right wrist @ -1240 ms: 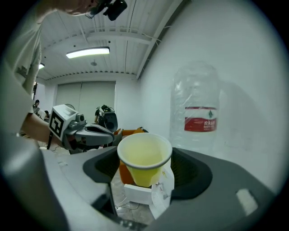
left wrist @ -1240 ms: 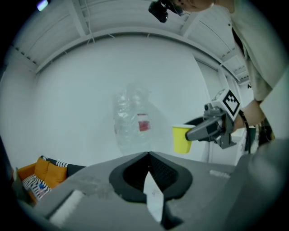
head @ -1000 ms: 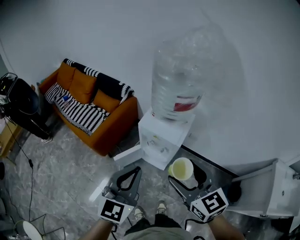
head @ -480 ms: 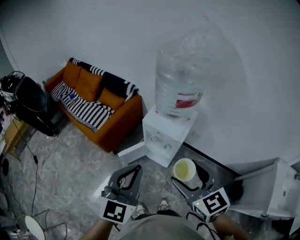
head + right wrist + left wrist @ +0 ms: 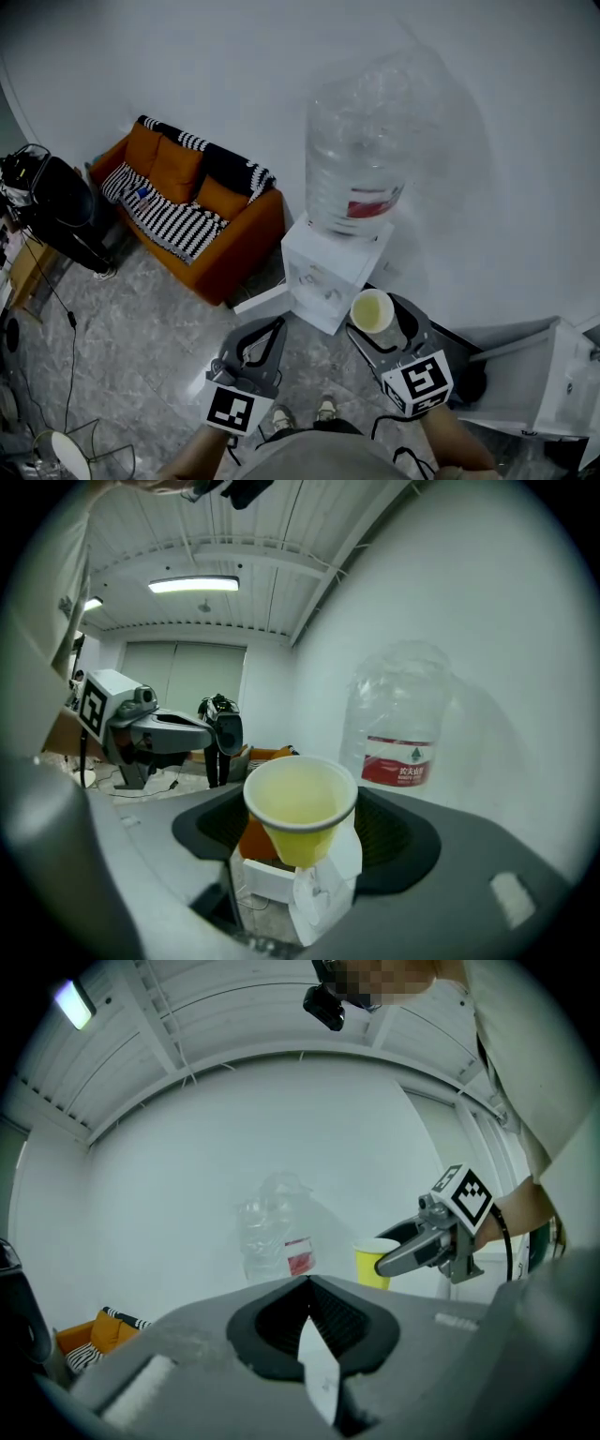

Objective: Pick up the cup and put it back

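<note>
The cup [image 5: 371,310] sits in the right claw [image 5: 378,319], before the dispenser [image 5: 323,277].

Left gripper [image 5: 275,326], right gripper [image 5: 377,317]: grey bodies, black-and-white marker cubes [image 5: 231,410], black cable [image 5: 508,1246]; pale shirt [image 5: 314,461].

— The small yellow paper cup [image 5: 300,808]? Matt, with a smooth rolled rim.
— And the big clear plastic water bottle [image 5: 361,159] is faintly glossy. The orange sofa [image 5: 234,248] looks like cloth, its black-and-white striped throw [image 5: 169,225] knitted. The grey stone-like floor [image 5: 141,337] shines.
</note>
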{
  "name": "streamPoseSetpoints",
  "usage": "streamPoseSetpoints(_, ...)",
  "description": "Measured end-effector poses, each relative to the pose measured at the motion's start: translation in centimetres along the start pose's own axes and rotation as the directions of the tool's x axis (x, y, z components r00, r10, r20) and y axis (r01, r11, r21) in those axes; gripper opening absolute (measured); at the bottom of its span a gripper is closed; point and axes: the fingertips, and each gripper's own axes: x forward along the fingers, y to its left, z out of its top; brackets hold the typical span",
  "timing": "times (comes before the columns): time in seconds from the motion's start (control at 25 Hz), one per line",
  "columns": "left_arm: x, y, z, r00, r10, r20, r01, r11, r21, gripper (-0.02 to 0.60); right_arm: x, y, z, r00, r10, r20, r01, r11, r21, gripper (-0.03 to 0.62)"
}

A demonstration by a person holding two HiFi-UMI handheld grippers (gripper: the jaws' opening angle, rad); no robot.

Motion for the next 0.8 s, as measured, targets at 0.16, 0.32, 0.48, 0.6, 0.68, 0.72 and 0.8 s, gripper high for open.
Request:
streamPoseSetpoints(0.16,2.5,0.3,0.4,1.0,-0.003,0.027,0.003,1.0,0.001,0.002,2.6,-3.1,-0.2,0.999,-0.047,0.013,0.047,0.999,0.018,0.354)
streamPoseSetpoints(0.32,5.9,0.9,-0.1,0.999,-0.001,0.041,0.001,1.0,0.003,0.002,5.1,-5.5,-0.9,0.996,-0.085,0.003,0.085,0.996,0.007,0.356)
streamPoseSetpoints(0.48,9.3,1.7,-1.0,0.997,-0.015,0.075,0.012,0.999,0.045,0.002,7.2,-7.3,-1.9,0.993,-0.116,-0.025,0.116,0.993,-0.001,0.357)
streamPoseSetpoints(0.6,11.6,2.5,-2.3,0.998,-0.032,0.056,0.025,0.994,0.108,0.002,8.8,-8.3,-3.0,0.992,-0.127,-0.025,0.127,0.992,-0.001,0.357)
streamPoseSetpoints(0.68,13.0,2.9,-3.0,0.998,-0.039,0.053,0.034,0.995,0.096,0.002,10.0,-9.1,-4.2,0.99,-0.135,-0.04,0.135,0.991,0.005,0.357)
streamPoseSetpoints(0.72,13.6,3.0,-3.4,0.997,-0.044,0.058,0.039,0.996,0.082,0.002,10.6,-9.4,-5.1,0.989,-0.139,-0.056,0.14,0.99,0.011,0.357)
streamPoseSetpoints(0.8,14.7,3.0,-4.3,0.997,-0.053,0.059,0.05,0.997,0.051,0.002,11.6,-9.9,-6.7,0.986,-0.143,-0.086,0.145,0.989,0.028,0.357)
